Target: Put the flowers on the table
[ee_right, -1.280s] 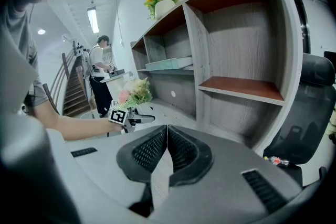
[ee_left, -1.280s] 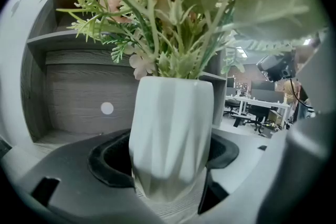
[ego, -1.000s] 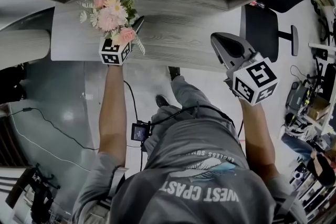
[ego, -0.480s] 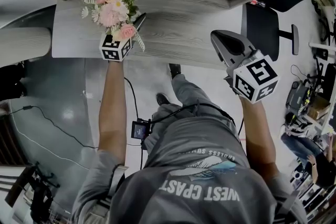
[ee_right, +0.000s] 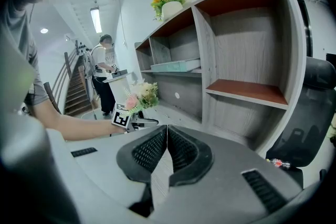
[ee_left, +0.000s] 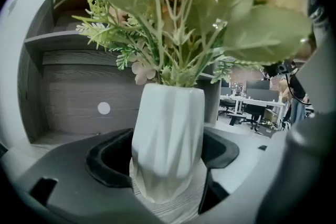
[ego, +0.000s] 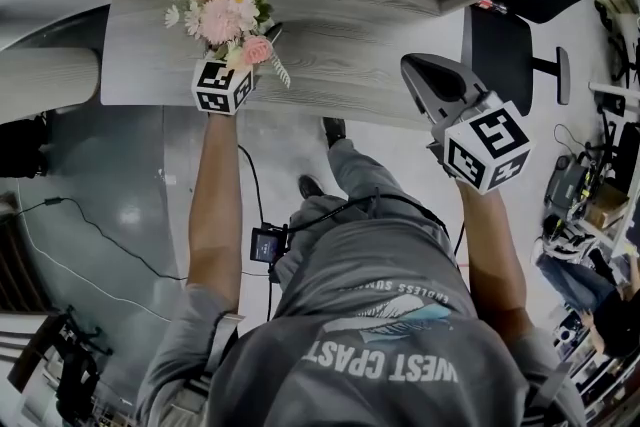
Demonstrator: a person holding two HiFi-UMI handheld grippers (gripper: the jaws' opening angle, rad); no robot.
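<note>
left tool [ee_left: 168, 165]: clenched on white vase [ee_left: 168, 123] holding the flowers [ego: 225, 10] | location: over tabletop [ego: 350, 55], left part, near front edge | right tool [ee_right: 166, 150]: jaws together, empty, at right front edge | bare tabletop between the tools

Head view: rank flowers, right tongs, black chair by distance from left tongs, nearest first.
1. Flowers: held in the left tongs.
2. Right tongs: across at right.
3. Black chair: far right, past the right tongs.
</note>
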